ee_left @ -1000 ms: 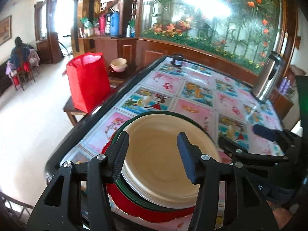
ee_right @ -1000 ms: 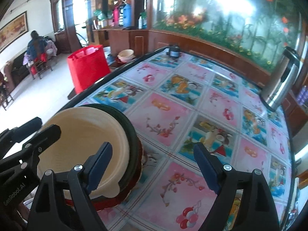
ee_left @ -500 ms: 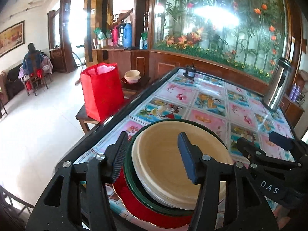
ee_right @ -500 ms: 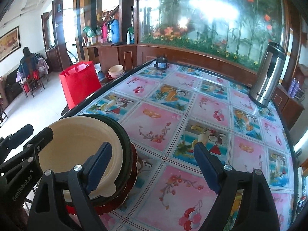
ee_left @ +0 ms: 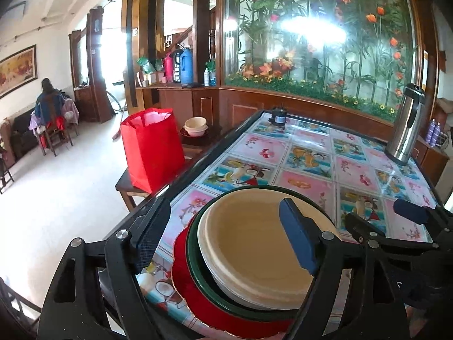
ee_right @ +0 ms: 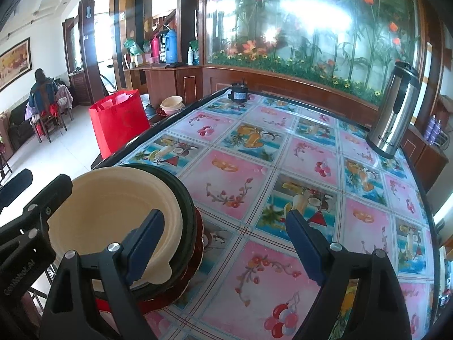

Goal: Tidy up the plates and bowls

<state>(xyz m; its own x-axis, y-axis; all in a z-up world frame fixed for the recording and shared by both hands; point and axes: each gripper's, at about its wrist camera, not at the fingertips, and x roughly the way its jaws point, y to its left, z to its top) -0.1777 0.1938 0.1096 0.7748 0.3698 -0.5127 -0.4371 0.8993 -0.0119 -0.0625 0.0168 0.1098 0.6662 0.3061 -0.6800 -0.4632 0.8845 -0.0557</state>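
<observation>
Left wrist view: cream bowls (ee_left: pixel 254 252) sit nested in a green dish (ee_left: pixel 198 263) on a red plate (ee_left: pixel 192 297), one stack at the near edge of the table (ee_left: pixel 308 155), so stacking looks basically done. Left gripper (ee_left: pixel 223 240) hangs w/ jaws spread wide, holding nothing, and right gripper (ee_right: pixel 226 243) is likewise wide apart & empty, just beside the stack. More bowls (ee_left: pixel 195 126) wait on the side bench, maybe left to sort, can't say.
</observation>
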